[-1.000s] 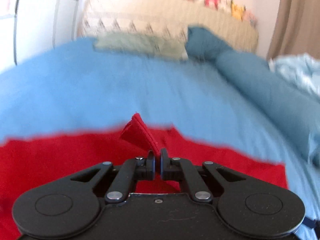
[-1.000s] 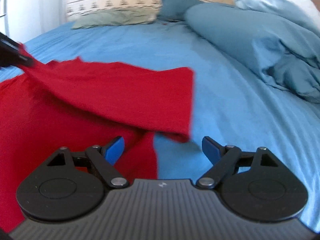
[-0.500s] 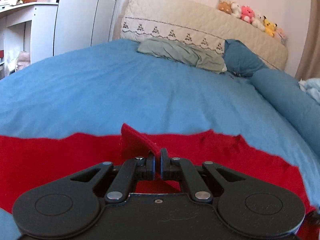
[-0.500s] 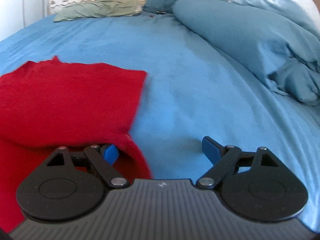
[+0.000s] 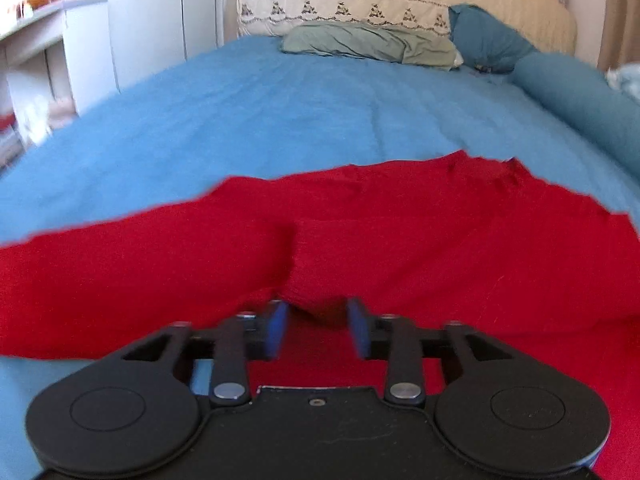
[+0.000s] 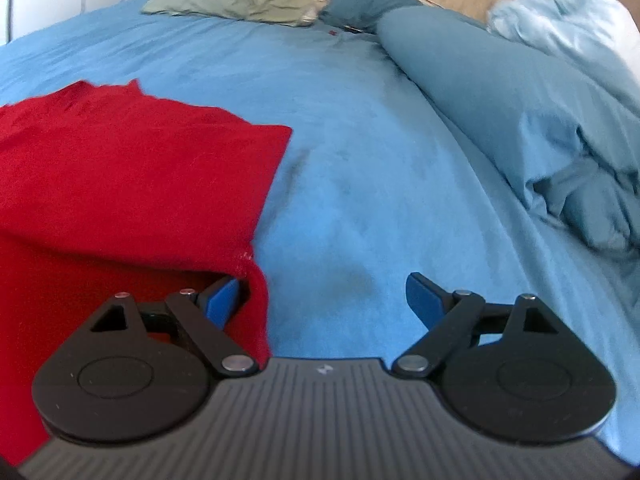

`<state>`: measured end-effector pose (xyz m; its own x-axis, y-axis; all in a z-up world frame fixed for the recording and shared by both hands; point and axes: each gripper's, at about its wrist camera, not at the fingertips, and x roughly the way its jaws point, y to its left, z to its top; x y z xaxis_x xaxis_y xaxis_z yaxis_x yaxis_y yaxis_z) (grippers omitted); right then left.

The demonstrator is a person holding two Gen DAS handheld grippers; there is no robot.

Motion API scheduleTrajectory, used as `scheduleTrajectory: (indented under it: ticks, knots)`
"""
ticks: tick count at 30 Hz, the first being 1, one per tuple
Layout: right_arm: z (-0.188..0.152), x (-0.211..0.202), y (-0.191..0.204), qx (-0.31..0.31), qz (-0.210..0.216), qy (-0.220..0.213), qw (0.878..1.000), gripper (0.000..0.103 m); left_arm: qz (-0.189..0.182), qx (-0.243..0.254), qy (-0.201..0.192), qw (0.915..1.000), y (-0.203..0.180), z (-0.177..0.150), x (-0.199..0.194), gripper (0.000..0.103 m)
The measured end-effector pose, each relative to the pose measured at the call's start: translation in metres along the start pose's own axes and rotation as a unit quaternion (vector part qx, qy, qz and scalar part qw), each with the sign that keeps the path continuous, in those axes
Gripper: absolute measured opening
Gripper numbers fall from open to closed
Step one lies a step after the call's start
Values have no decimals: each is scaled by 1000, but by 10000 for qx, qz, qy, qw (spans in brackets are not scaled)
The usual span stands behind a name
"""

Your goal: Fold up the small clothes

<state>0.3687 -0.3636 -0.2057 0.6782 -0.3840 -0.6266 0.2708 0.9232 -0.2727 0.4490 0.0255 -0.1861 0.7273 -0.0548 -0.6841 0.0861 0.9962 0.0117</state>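
Observation:
A red garment [image 5: 360,232] lies folded over on the blue bed sheet [image 5: 280,112]. My left gripper [image 5: 316,328] is open just above it, its blue pads apart, with a small bump of red cloth lying loose between them. In the right wrist view the red garment [image 6: 132,172] fills the left side, its folded top layer ending in a straight right edge. My right gripper [image 6: 324,296] is wide open and empty over the sheet; its left fingertip [image 6: 224,298] sits tucked under the garment's lower right corner.
A grey-green pillow [image 5: 368,42] and a teal pillow [image 5: 484,36] lie at the headboard. A teal duvet roll [image 6: 500,92] and a pale blue blanket [image 6: 560,20] run along the right. White cabinets [image 5: 152,20] stand left of the bed.
My left gripper has opened and let go of the red cloth, which now lies flat. The folded layer has settled on the garment. My right gripper stays open.

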Motion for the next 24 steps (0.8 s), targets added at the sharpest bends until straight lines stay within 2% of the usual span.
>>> scheduleTrajectory:
  ticks: [2, 4, 7, 9, 11, 13, 15, 18, 21, 24]
  knots:
    - [0, -17, -1, -64, 193, -151, 9997, 103, -45, 65, -235, 9997, 1, 2, -15, 44]
    - [3, -35, -3, 77, 599, -467, 9971, 103, -120, 79, -435, 9990, -3, 9, -25, 50]
    - [14, -39, 7, 524, 1408, -624, 9867, 103, -458, 2, -422, 9981, -15, 21, -19, 52]
    - [21, -26, 21, 702, 1682, -526, 9819, 103, -648, -83, -219, 9976, -26, 25, -4, 52]
    - [21, -7, 31, 844, 1737, -359, 9805, 103, -725, -323, -102, 9968, -26, 22, 13, 52]
    - [13, 15, 32, 989, 1611, 12, 9820, 102, -629, -460, 41, 9970, -21, 15, 26, 52]
    - [4, 15, 26, 1009, 1713, -135, 9799, 102, -657, -491, 39, 9966, -15, 10, 29, 52]
    - [11, 4, 22, 1066, 1788, -265, 9777, 103, -754, -456, -34, 9961, -11, 4, 24, 52]
    - [33, -5, 31, 1086, 2100, -809, 9683, 103, -774, -447, -60, 9960, -10, 0, 27, 52]
    - [61, 18, 55, 803, 2014, -838, 9726, 103, -820, -529, -74, 9952, -8, 0, 26, 53]
